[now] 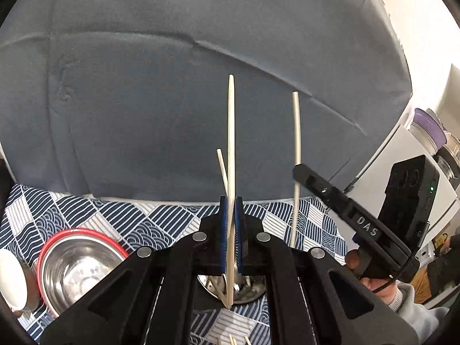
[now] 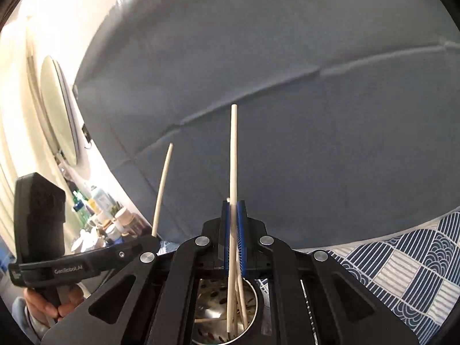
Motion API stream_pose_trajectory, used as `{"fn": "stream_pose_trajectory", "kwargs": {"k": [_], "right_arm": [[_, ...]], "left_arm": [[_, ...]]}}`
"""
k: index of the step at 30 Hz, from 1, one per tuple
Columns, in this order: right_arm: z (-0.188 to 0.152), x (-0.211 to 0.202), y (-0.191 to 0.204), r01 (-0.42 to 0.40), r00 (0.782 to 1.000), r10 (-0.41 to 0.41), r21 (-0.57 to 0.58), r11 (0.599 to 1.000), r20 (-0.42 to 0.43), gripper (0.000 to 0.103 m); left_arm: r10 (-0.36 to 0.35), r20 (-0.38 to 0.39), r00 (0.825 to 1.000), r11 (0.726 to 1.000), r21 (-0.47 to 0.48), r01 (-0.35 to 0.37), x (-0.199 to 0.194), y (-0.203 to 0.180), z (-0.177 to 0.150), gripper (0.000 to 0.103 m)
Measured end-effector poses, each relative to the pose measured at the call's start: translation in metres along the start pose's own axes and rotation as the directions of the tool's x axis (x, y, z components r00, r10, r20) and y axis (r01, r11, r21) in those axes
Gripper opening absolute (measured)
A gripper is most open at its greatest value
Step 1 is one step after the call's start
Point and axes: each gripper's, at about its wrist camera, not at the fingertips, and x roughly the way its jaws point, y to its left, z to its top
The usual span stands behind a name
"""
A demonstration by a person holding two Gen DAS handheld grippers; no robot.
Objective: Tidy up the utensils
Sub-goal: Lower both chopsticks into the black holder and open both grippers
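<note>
In the left wrist view my left gripper (image 1: pixel 231 201) is shut on a pale wooden chopstick (image 1: pixel 231 143) that stands upright. Its lower end hangs at the rim of a perforated metal utensil holder (image 1: pixel 247 290). A second stick (image 1: pixel 222 169) leans up out of that holder. To the right, my right gripper (image 1: pixel 299 169) grips another chopstick (image 1: pixel 296 143). In the right wrist view my right gripper (image 2: pixel 234 204) is shut on its upright chopstick (image 2: pixel 233 158), whose lower end reaches into the holder (image 2: pixel 212 302) among several sticks. My left gripper (image 2: pixel 152 240) shows at the left with its chopstick (image 2: pixel 162 187).
A steel bowl with a red rim (image 1: pixel 77 264) and a white rounded object (image 1: pixel 11 279) sit at the left on the blue patterned tablecloth (image 1: pixel 143 218). A grey-blue cloth backdrop (image 1: pixel 172 86) rises behind. Jars and bottles (image 2: pixel 97 218) crowd a shelf beyond. Loose stick ends (image 1: pixel 233 340) lie near the front.
</note>
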Motion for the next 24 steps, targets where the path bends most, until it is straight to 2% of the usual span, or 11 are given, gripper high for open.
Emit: {"fn": "stream_pose_trajectory", "kwargs": {"k": [5,9,14,17,24], "right_arm": [[-0.013,0.018,0.000,-0.023,1.000,0.023,0.000,1.000,-0.007,0.005],[-0.024,0.025,-0.003,-0.015,1.000,0.015,-0.017,1.000,0.001,0.005],[-0.040,0.026,0.000,0.035,0.999,-0.032,-0.093,0.995,0.033,0.005],[-0.054,0.026,0.004,0.065,0.998,-0.061,-0.141,0.988,0.030,0.005],[-0.080,0.022,0.009,0.078,0.997,-0.082,-0.177,0.981,-0.014,0.005]], "left_arm": [[-0.011,0.039,0.999,1.000,-0.007,0.011,0.015,0.008,-0.007,0.005],[-0.027,0.101,0.995,1.000,0.006,0.026,0.020,0.011,-0.016,0.005],[0.021,0.151,0.988,0.993,0.109,-0.037,0.029,0.004,-0.034,0.005],[0.029,0.157,0.987,0.991,0.126,-0.049,0.032,0.003,-0.044,0.005],[0.043,0.145,0.988,0.995,0.084,-0.056,0.033,0.007,-0.060,0.005]]}}
